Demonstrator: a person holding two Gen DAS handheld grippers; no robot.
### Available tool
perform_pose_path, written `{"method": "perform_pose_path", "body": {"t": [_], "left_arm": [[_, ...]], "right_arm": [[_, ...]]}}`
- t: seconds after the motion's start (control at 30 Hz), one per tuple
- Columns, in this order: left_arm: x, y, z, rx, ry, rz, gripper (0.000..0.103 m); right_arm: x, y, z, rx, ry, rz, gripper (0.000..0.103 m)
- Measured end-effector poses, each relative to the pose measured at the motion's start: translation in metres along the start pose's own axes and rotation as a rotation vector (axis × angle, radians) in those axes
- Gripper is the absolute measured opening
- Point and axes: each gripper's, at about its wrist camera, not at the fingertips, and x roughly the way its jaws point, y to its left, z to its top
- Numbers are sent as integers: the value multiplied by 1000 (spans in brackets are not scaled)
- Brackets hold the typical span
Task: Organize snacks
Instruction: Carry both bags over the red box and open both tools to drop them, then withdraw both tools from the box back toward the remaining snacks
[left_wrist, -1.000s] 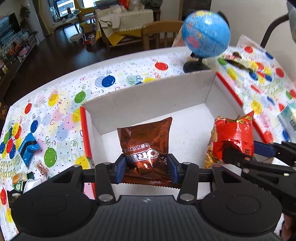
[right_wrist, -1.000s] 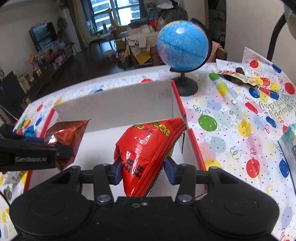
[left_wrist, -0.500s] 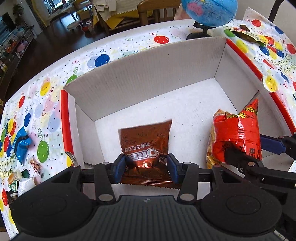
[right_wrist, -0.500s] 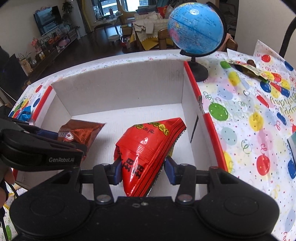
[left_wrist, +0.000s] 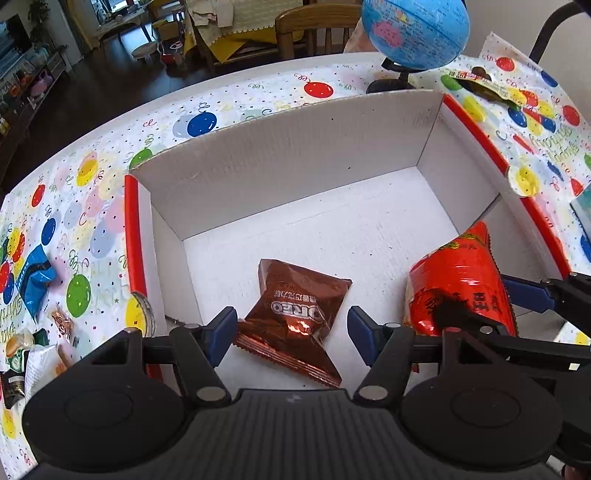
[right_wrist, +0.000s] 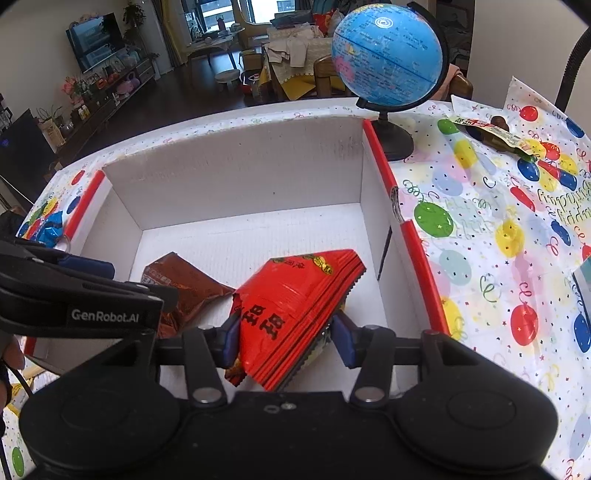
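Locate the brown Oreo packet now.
Brown Oreo packet lies on the white box floor between the open left gripper fingers, left of the red snack bag.

The Oreo packet (left_wrist: 295, 317) is shiny brown, the snack bag (right_wrist: 295, 314) red, the cardboard box (left_wrist: 295, 162) white with red edges.

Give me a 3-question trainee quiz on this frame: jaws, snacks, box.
1. True or false: the left gripper jaws are clamped on the brown Oreo packet.
2. Which snack does the right gripper hold? A) blue packet B) red packet C) green wrapper
3. Fill in: the globe stands outside the white box, just beyond its far ____ corner.

Key: 1 false, the jaws stand open and the packet lies on the box floor. 2 B, the red packet. 3 right.
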Motion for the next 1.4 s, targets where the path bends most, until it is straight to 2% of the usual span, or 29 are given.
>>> {"method": "perform_pose_path", "body": {"t": [0.07,0.13,0.33,0.57,0.8,0.93,1.03,1.1,1.2,1.4], "left_arm": [[-6,3,-3,-3,-12,-12,67],[-12,7,-6,-16,-20,-24,67],[-40,19,-16,-34,-73,-71,67],[-78,39,-33,-42,-138,-110,68],[-118,70,-54,-56,-219,-129,68],[-141,88,-70,-50,-272,-127,78],[-157,104,-83,-53,-309,-110,80],[-165,115,-91,-57,-324,-106,80],[-174,132,-103,-67,-341,-95,80],[-185,169,-126,-93,-347,-94,81]], "right_arm": [[-5,0,-1,1,-8,4,54],[-11,1,-1,5,-23,-3,65],[-34,6,-4,12,-58,-4,67],[-70,25,-9,14,-124,0,75],[-104,58,-15,16,-186,14,83],[-119,79,-19,9,-223,29,89],[-128,97,-23,7,-252,33,93],[-132,110,-26,2,-269,40,94],[-138,129,-32,-3,-292,55,102],[-139,165,-42,-12,-297,81,103]]}}
